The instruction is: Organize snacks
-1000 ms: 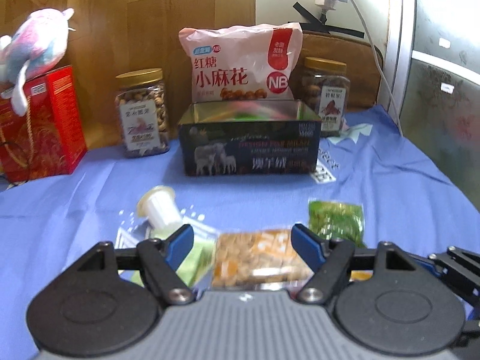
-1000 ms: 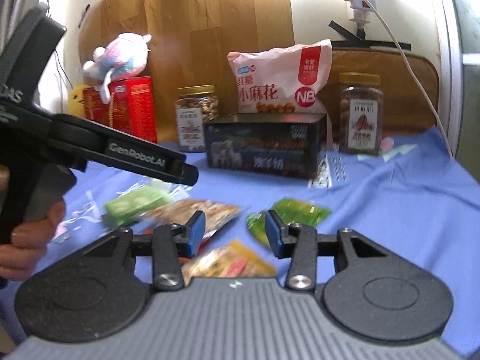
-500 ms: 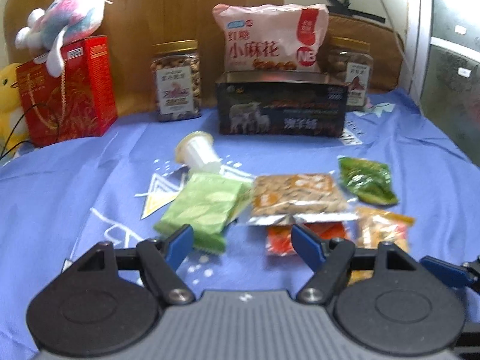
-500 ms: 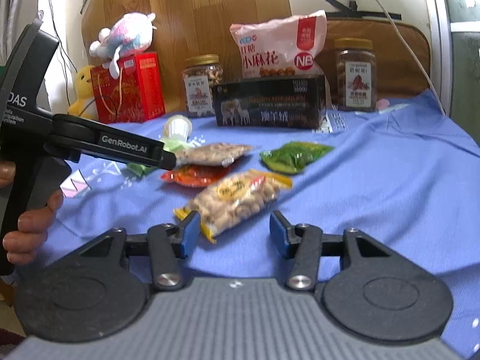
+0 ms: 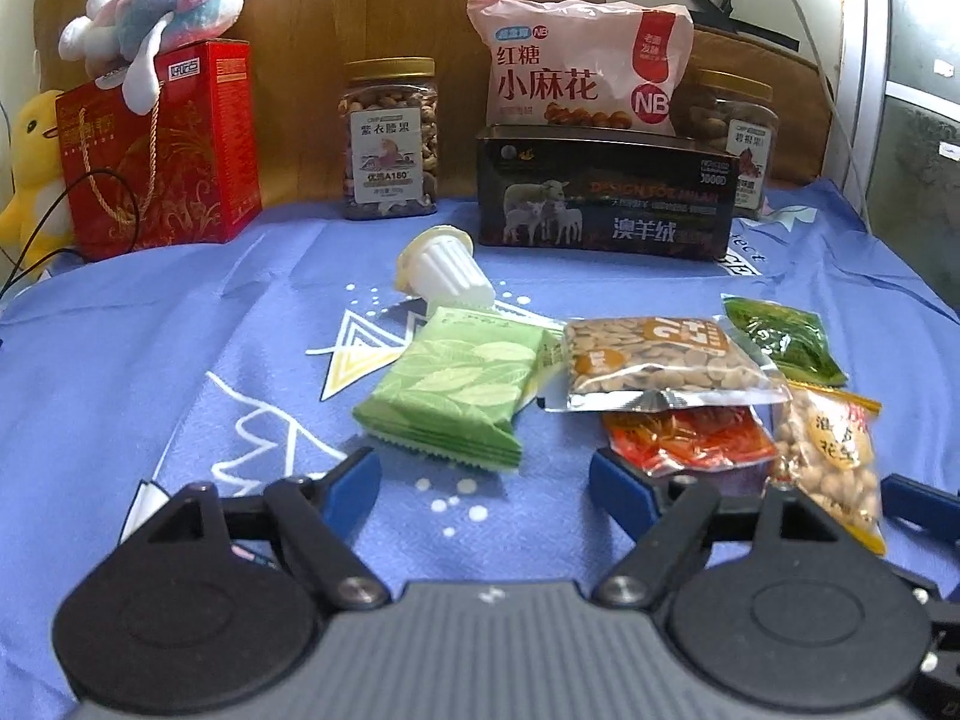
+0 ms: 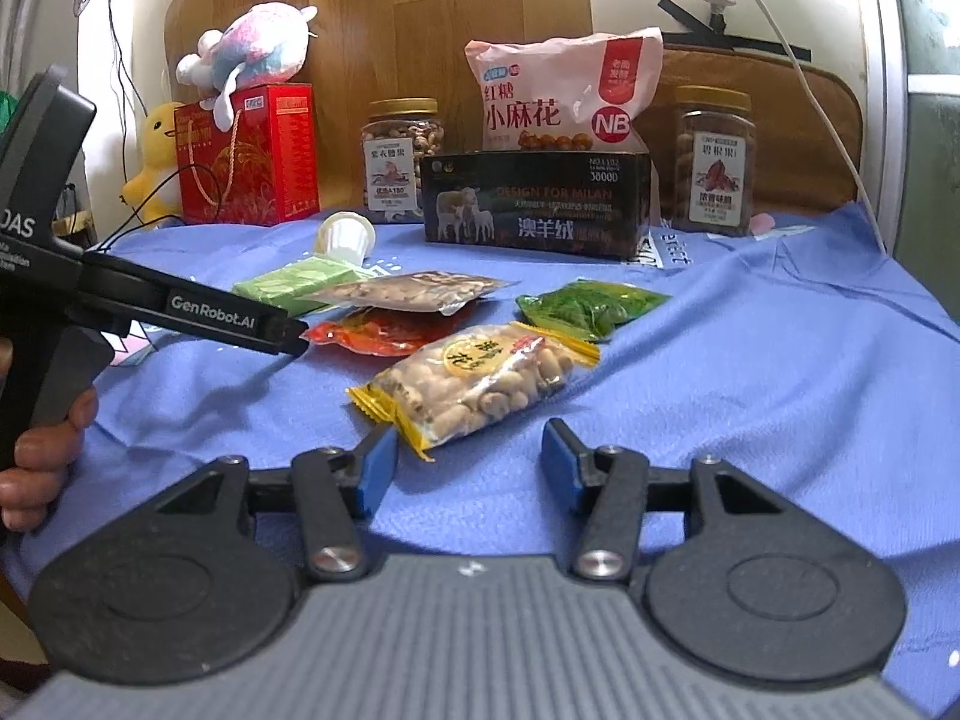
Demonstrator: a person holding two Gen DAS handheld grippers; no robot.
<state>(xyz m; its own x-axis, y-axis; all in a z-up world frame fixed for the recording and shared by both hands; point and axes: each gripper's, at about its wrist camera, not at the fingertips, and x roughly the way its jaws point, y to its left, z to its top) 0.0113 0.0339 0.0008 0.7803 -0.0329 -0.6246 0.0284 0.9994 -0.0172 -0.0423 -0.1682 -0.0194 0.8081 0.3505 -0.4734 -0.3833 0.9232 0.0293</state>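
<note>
Both grippers empty, hovering low over blue-clothed table [image 5: 150, 360]. Left gripper [image 5: 485, 477]: fingers apart, nothing between. Right gripper [image 6: 470, 461]: fingers apart, yellow-edged peanut bag [image 6: 480, 381] just ahead, near corner by left fingertip, not gripped.

Loose snacks clustered mid-table: green leaf-print pack [image 5: 456, 384], silver-edged nut pouch [image 5: 654, 360] overlapping red pouch [image 5: 690, 438], dark green pouch [image 5: 780, 339], white jelly cup [image 5: 444, 270] on its side. Dark sheep-print tin [image 5: 606, 192] behind them, likely the destination; whether open not visible from here.

Handling, judged: pouches light, soft, glossy film, so slippery and prone to sag. Best pinched at flat crimped seam, not across the bulging middle, to spare nuts and avoid squirting out. Peanut bag: near yellow seam easiest. Green pack stiffer, boxy; across short sides. Nut pouch off first, before red one beneath. Jelly cup rigid but rolls; around ribbed wall.
</note>
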